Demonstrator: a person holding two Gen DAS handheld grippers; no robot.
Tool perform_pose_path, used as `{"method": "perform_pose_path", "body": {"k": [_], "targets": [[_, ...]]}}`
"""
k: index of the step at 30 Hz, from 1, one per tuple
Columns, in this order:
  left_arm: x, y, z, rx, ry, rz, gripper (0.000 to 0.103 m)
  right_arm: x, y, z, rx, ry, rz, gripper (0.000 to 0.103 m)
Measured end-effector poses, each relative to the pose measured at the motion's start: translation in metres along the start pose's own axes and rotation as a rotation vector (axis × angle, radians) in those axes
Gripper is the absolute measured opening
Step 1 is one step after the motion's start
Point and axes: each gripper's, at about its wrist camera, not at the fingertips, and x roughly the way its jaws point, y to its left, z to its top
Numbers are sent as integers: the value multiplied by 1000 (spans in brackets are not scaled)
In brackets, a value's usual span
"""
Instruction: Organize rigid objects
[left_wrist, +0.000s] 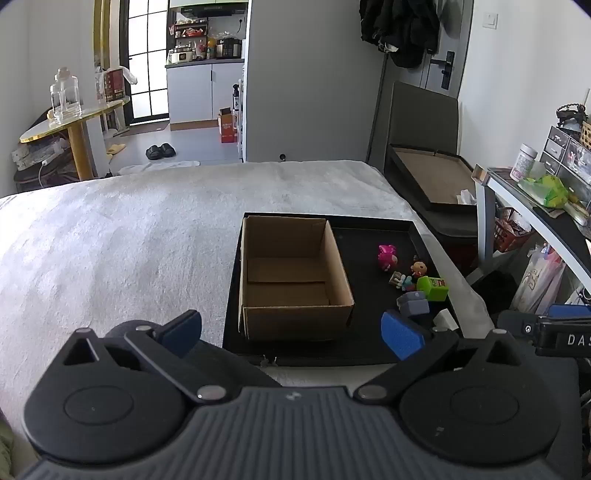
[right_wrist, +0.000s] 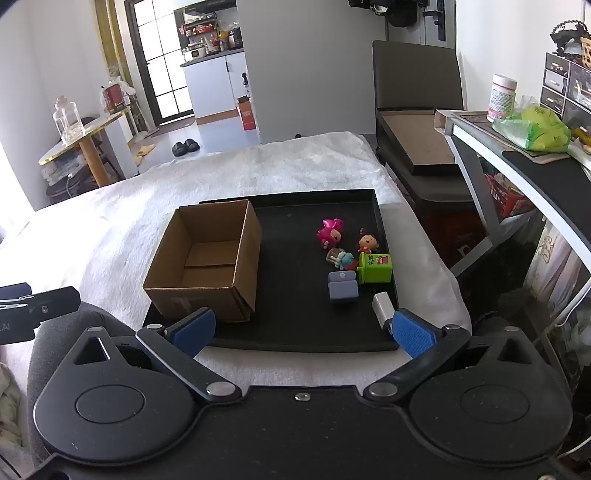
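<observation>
A black tray (right_wrist: 295, 295) (left_wrist: 369, 332) lies on a white fuzzy cover. In its left half stands an open, empty cardboard box (right_wrist: 207, 258) (left_wrist: 291, 273). Small toys cluster at its right: a pink figure (right_wrist: 330, 232) (left_wrist: 387, 256), a red-dressed doll (right_wrist: 368, 242) (left_wrist: 418, 268), a small blue figure (right_wrist: 341, 258), a green block (right_wrist: 376, 268) (left_wrist: 433, 288), a grey-blue block (right_wrist: 343, 287) (left_wrist: 413, 302) and a white block (right_wrist: 382, 306) (left_wrist: 445, 319). My left gripper (left_wrist: 291, 332) and my right gripper (right_wrist: 303, 328) both hover open and empty before the tray's near edge.
To the right stand a dark chair (right_wrist: 421, 122) and a desk (right_wrist: 517, 155) with a green bag, a jar and drawers. A round table (left_wrist: 70, 122) with glass jars is far left. The white cover (left_wrist: 129, 229) spreads wide left of the tray.
</observation>
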Motion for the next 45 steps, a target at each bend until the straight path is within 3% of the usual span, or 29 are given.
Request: {"method": "perform_pose_path", "body": {"k": [45], "targets": [[-10,7,1,-24,-20,-2,103,-9,10,5,-35,-16,7,103]]}}
